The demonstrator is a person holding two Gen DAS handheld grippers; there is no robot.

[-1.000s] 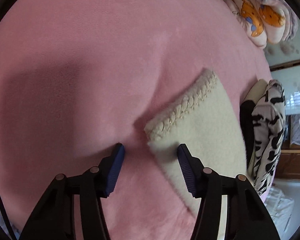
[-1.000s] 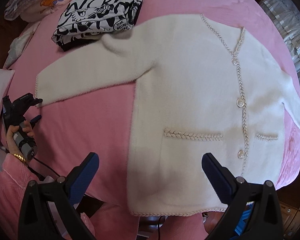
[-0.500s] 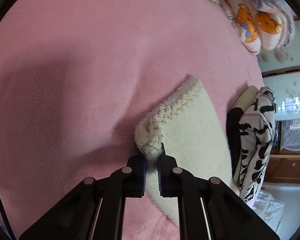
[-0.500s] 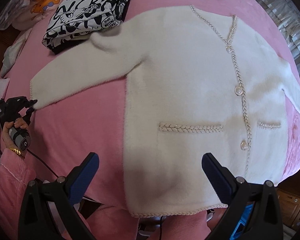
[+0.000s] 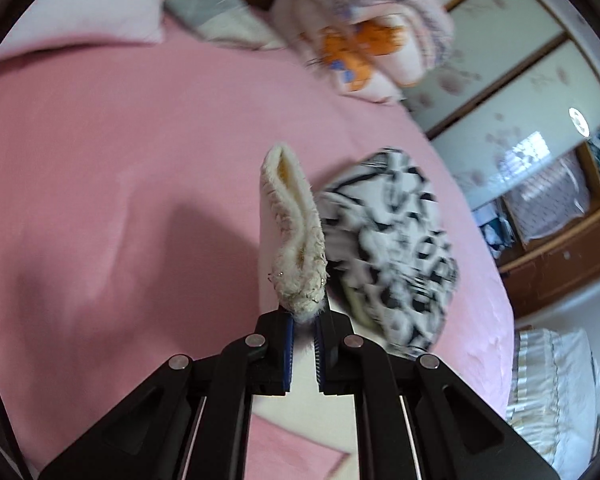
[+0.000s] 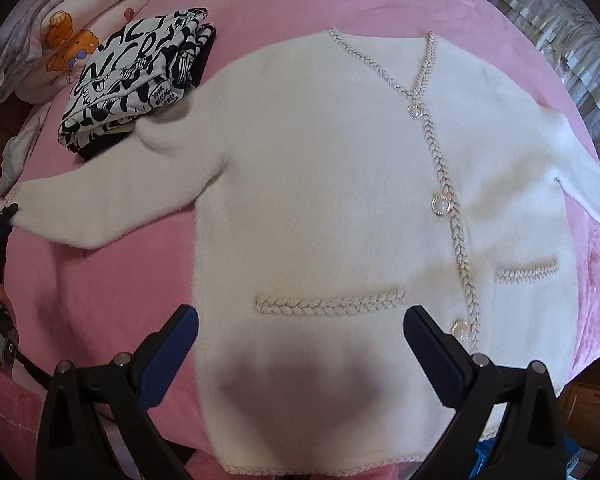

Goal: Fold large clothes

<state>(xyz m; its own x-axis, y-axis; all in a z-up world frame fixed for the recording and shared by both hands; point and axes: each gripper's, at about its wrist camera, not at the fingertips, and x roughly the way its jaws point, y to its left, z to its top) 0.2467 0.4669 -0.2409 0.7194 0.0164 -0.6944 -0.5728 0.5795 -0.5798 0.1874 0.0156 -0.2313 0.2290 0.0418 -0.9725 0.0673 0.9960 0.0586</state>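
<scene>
Pink bedspread (image 6: 100,280) everywhere, and on it my cream cardigan (image 6: 320,200) lies spread flat, front up, buttons done, braided trim down the middle and over both pockets. Its left sleeve runs out to the left edge, where my left gripper (image 5: 303,322) is pinching the cuff (image 5: 296,248), pads pressed tight on the fuzzy end, which is raised off the bed. My right gripper (image 6: 300,350) hangs over the near hem, fingers spread wide with nothing between them. A folded black-and-white printed garment (image 6: 136,84) sits far left, touching the sleeve's shoulder, with a cartoon-print quilt (image 6: 60,40) beyond it.
</scene>
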